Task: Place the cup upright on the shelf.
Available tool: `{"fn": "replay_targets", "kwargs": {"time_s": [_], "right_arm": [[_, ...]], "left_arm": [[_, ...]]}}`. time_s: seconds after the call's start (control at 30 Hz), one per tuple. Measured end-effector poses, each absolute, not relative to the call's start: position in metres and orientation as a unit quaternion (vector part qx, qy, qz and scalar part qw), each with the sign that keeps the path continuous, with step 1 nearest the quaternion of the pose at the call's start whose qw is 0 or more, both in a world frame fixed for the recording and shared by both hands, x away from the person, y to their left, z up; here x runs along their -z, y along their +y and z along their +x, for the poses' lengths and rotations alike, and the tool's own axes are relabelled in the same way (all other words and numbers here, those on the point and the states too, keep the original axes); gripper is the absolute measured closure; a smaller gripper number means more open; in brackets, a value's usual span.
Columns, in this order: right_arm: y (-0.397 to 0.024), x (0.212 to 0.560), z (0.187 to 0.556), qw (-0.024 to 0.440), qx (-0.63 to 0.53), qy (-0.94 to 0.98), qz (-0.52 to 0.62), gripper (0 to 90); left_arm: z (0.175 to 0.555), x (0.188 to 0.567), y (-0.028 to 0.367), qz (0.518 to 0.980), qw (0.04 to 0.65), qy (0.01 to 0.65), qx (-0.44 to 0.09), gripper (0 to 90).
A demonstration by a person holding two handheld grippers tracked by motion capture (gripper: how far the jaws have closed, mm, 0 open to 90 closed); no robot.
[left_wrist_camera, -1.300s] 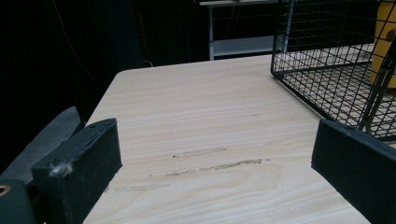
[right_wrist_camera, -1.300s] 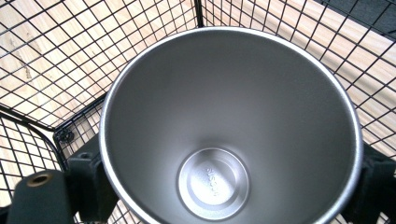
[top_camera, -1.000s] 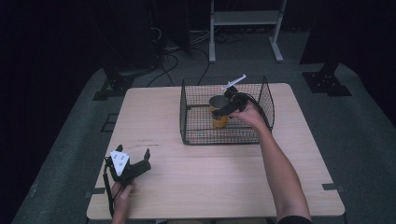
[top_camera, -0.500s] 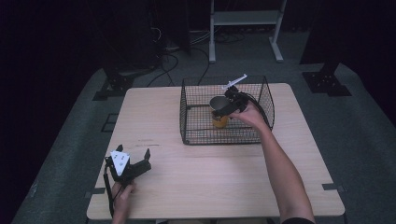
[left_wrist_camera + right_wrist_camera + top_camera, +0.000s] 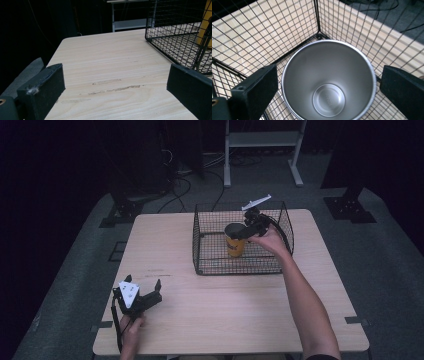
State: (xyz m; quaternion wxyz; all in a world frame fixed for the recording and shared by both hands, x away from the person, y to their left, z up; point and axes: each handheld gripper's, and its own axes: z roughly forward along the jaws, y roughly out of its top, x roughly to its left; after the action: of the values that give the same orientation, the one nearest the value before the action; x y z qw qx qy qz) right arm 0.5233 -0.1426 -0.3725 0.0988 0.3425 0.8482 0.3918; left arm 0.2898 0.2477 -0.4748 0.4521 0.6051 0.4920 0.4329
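Note:
A yellow metal cup (image 5: 235, 246) with a steel inside (image 5: 329, 82) stands upright in a black wire basket (image 5: 200, 247) on the far half of the wooden table (image 5: 225, 310). My right gripper (image 5: 240, 231) hangs over the cup's mouth, tilted down into the basket. In the right gripper view it (image 5: 329, 75) is open, its jaws on either side of the rim with a thin gap at each. My left gripper (image 5: 143, 281) rests near the table's front left corner, open and with nothing in it (image 5: 115, 75). From there the basket (image 5: 162, 22) and the cup's yellow side (image 5: 203, 25) show at the right.
The basket's wire walls (image 5: 319, 15) stand close around the cup. Bare tabletop lies between the basket and the left gripper. Beyond the table the floor is dark, with cables (image 5: 200, 170) and a white shelf frame (image 5: 262, 140).

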Motion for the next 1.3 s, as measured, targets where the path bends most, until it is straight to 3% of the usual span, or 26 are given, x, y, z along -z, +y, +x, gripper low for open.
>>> {"fn": "replay_targets", "kwargs": {"time_s": [0.33, 1.3], "right_arm": [[-0.159, 0.354, 0.516, 0.115, -0.408, 0.834, 0.355, 1.4], [-0.197, 0.340, 0.473, 0.085, -0.460, 0.806, 0.361, 1.4]], "left_arm": [[0.291, 0.475, 0.247, 0.604, 0.449, 0.495, -0.435, 0.8], [0.289, 0.475, 0.248, 0.605, 0.453, 0.493, -0.431, 0.8]]}}
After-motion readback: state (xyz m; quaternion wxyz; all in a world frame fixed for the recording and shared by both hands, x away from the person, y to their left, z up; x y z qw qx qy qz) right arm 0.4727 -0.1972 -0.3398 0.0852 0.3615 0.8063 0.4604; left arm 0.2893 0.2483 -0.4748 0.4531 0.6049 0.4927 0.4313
